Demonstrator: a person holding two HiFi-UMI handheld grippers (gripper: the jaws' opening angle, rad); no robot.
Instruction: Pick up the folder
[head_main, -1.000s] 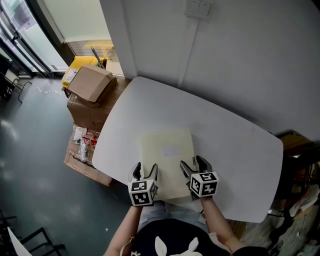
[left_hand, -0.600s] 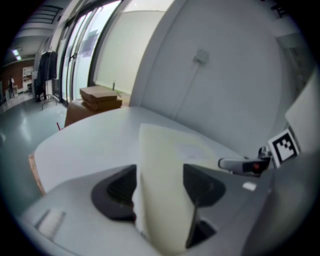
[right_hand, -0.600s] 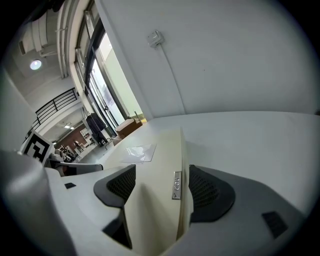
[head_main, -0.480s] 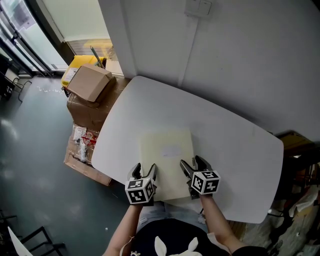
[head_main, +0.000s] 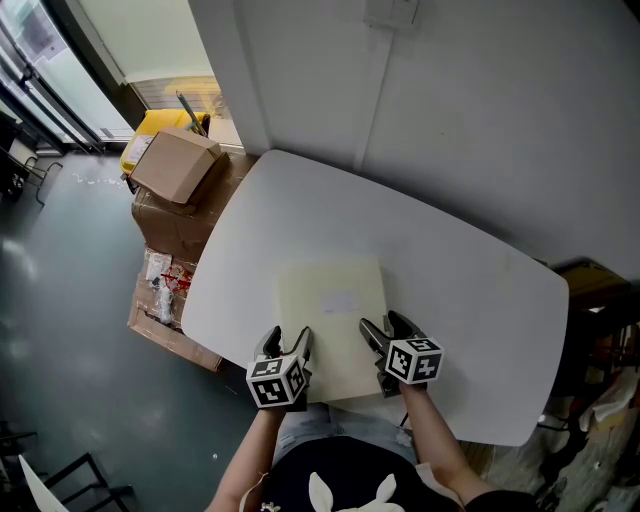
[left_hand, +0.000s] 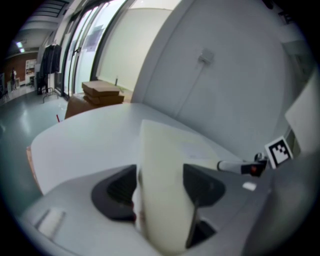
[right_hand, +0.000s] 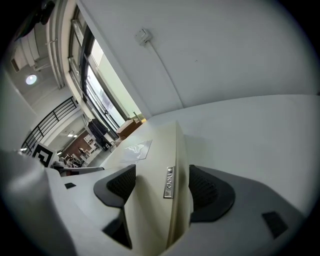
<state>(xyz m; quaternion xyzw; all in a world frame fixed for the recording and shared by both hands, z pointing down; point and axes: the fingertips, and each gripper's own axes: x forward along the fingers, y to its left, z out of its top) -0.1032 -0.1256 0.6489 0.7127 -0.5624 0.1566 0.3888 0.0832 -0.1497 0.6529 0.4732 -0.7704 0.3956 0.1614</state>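
A pale cream folder (head_main: 332, 320) lies flat on the white table (head_main: 440, 250), near its front edge. My left gripper (head_main: 287, 338) straddles the folder's near left corner, and the cream surface (left_hand: 160, 150) runs between its wide-spread jaws. My right gripper (head_main: 386, 328) straddles the near right corner. There the spine, with a small metal label (right_hand: 170, 182), sits in the gap between the pads. Both grippers are open. The folder rests on the table.
Cardboard boxes (head_main: 175, 165) and a yellow bin (head_main: 150, 135) stand on the floor past the table's far left corner. A grey wall (head_main: 480, 110) runs behind the table. Dark furniture (head_main: 600, 300) sits at the right.
Both grippers have rolled a little in place at the folder's near corners. The folder has not moved.
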